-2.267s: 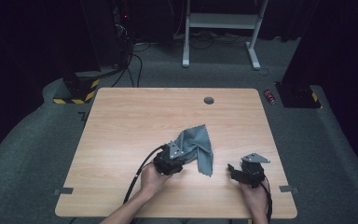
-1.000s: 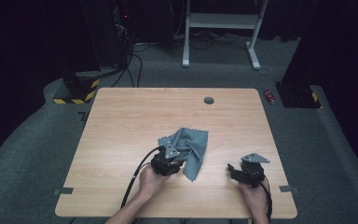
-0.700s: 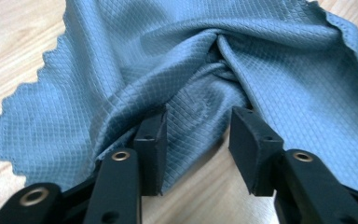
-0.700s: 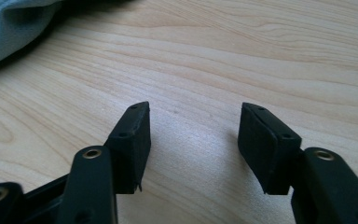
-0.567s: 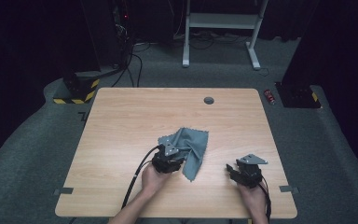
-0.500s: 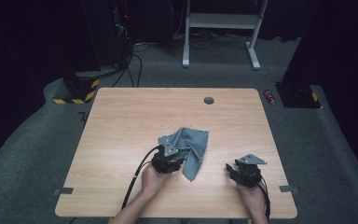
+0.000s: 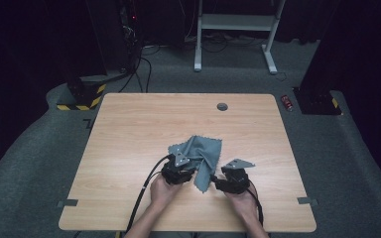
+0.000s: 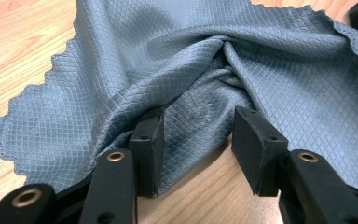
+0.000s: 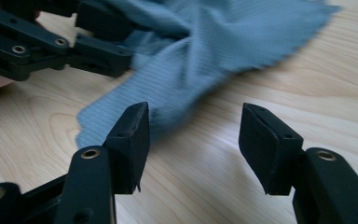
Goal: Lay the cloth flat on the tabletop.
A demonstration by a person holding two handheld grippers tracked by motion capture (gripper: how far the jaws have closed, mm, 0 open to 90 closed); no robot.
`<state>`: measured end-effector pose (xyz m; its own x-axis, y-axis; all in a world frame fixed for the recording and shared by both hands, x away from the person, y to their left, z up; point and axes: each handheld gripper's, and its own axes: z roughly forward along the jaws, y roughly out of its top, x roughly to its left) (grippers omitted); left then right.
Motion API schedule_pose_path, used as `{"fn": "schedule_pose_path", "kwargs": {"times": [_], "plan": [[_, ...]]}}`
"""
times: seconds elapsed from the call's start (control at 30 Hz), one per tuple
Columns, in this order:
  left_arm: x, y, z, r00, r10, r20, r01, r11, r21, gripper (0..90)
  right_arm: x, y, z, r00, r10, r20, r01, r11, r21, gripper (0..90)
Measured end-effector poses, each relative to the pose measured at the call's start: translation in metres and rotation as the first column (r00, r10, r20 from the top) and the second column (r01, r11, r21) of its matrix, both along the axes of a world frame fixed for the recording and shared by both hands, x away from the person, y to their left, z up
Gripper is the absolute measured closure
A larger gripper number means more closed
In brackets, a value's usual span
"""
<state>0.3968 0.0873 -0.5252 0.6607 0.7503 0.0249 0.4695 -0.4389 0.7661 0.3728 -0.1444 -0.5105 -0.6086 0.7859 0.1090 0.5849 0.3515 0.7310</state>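
A grey-blue quilted cloth (image 7: pixel 202 152) lies crumpled on the wooden table (image 7: pixel 129 129), near its front middle. My left gripper (image 7: pixel 190 171) rests at the cloth's near left side. In the left gripper view a raised fold of cloth (image 8: pixel 200 93) sits loosely between the jaws of the left gripper (image 8: pixel 198 117), which have just been opening a little. My right gripper (image 7: pixel 217 183) is just right of the cloth's near corner. Its jaws (image 9: pixel 196 112) have just been opening with bare wood between them, and the cloth (image 9: pixel 205 56) starts beyond its left jaw.
A black cable (image 7: pixel 146 191) trails from the left gripper to the table's front edge. A round grommet (image 7: pixel 222 106) sits near the far edge. Tape tabs (image 7: pixel 67 203) mark the front corners. Beyond the table stand a white frame (image 7: pixel 233 22) and a red can (image 7: pixel 287 101).
The right gripper has slid left to the cloth's near corner. Earlier the cloth was drawn a little leftward and bunched. The left hand has stayed put.
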Motion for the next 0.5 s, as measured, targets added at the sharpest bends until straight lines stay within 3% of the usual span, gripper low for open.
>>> {"fn": "schedule_pose_path", "kwargs": {"times": [0.17, 0.2, 0.27, 0.33, 0.5], "plan": [[-0.002, -0.001, 0.0, 0.9999, -0.011, 0.01, 0.011, 0.9999, 0.004, 61.4, 0.002, 0.014, -0.002, 0.9997, 0.026, 0.003, -0.026, 1.0, -0.004, 56.9], [-0.003, -0.001, 0.0, 0.9999, -0.01, 0.012, 0.01, 0.9999, 0.009, 64.4, 0.005, 0.016, -0.005, 0.9994, 0.035, -0.009, -0.035, 0.999, -0.003, 66.1], [-0.003, 0.0, 0.0, 0.9998, -0.015, 0.011, 0.014, 0.9999, 0.008, 65.8, 0.006, 0.016, -0.005, 0.9992, 0.04, -0.008, -0.04, 0.999, -0.005, 69.8], [-0.003, 0.0, 0.0, 0.9998, -0.017, 0.009, 0.017, 0.9999, 0.001, 71.6, 0.006, 0.013, -0.004, 0.9989, 0.046, -0.009, -0.046, 0.999, -0.001, 83.0], [-0.003, 0.001, 0.0, 0.9999, -0.01, 0.009, 0.01, 0.9999, -0.001, 78.0, 0.009, 0.007, 0.002, 0.999, 0.045, 0.002, -0.045, 0.999, -0.011, 87.7]]}}
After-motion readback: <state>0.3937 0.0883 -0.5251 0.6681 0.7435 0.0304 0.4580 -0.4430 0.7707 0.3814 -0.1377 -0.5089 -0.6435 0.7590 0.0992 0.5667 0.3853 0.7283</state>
